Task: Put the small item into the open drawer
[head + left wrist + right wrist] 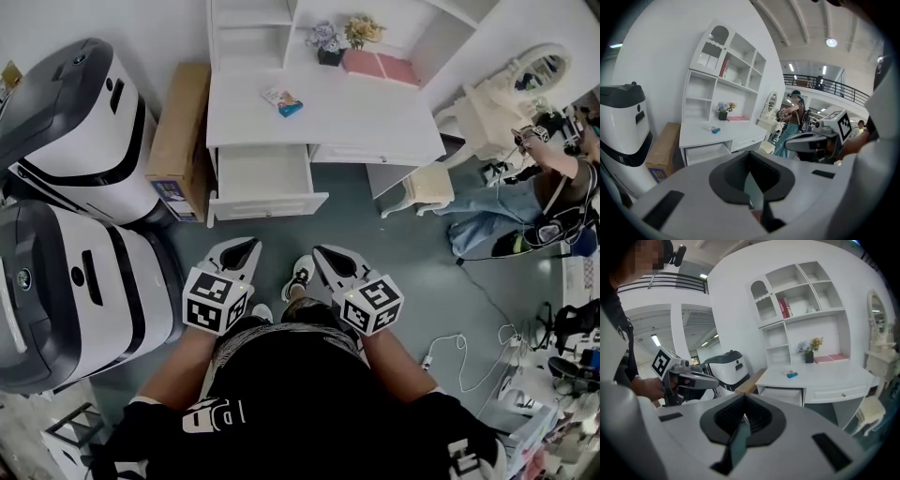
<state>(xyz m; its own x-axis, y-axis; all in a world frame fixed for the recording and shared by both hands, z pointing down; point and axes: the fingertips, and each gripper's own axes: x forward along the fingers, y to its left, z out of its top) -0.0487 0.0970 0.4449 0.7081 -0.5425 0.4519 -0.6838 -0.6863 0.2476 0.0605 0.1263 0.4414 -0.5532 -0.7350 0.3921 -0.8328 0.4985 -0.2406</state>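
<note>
Two grippers sit close to our tummy. Our left gripper [236,255] has its jaws pressed together with nothing in them. Our right gripper [336,262] is the same, closed tight and empty. We think we hold them low and pointed ahead because we stand back from the desk [375,127] and have nothing to grab from here. Green floor [309,234] lies between us and the furniture. Next comes the drawer [267,204], pulled out on the left side of the desk so that things can drop in from above. We see nothing inside it, just its bare white bottom. Farther on, the small item [284,101], a little blue and white packet, lies on the desk top, well apart from both grippers. At the very back stand a small pot of flowers [328,42] and a flat pink box [380,67], under the shelves [251,28].
</note>
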